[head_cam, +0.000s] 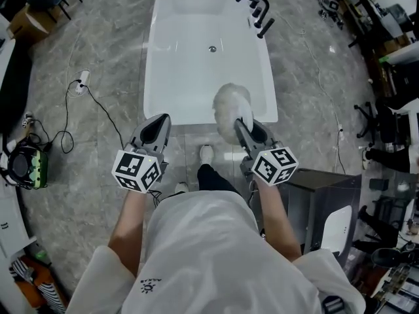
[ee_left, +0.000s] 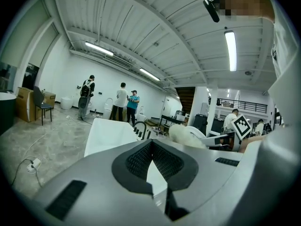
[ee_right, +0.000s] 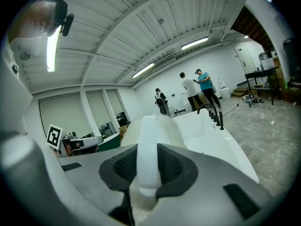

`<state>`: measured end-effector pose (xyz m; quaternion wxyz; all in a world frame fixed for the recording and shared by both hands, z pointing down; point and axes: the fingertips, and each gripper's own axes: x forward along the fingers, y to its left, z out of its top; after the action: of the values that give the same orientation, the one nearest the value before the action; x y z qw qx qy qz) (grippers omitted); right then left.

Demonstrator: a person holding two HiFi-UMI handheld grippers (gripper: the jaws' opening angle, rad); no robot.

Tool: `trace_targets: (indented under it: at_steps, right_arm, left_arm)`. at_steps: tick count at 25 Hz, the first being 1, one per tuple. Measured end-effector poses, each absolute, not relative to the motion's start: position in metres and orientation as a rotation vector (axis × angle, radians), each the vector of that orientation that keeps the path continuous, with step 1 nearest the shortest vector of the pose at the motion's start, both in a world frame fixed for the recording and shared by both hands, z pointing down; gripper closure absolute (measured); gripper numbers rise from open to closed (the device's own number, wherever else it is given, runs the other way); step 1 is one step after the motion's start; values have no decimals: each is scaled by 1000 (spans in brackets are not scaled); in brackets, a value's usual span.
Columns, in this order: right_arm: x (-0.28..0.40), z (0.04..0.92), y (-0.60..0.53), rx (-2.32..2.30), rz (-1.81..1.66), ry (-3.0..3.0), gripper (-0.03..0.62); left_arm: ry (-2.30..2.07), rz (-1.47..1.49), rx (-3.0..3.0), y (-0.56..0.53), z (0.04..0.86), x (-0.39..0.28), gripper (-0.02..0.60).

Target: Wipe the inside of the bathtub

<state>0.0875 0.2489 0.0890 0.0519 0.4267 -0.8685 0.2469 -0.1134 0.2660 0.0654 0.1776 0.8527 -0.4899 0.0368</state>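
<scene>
Bathtub (head_cam: 171, 77) lies lengthwise ahead of the person, with the drain (head_cam: 211, 48) near mid-floor and a black faucet set (head_cam: 256, 8) on the far right rim. Right tongs (head_cam: 241, 124) pinch the white plastic handle (ee_right: 146, 145) of a fluffy duster (head_cam: 232, 104). Its head sits over the near end of the basin; contact cannot be confirmed. Left tongs (head_cam: 161, 119) are pressed together on nothing. The duster is judged light and soft, so the rigid handle is the correct grip point. The glossy tub surface is likely slippery.
</scene>
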Motion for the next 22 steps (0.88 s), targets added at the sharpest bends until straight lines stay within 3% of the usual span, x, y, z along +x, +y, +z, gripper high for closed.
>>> trace_targets:
  at_steps: [22]
  right_arm:
    - [107,150,118,947,891,-2613,497]
  left_arm:
    - [-1570,204,2217,167,87,-94,575]
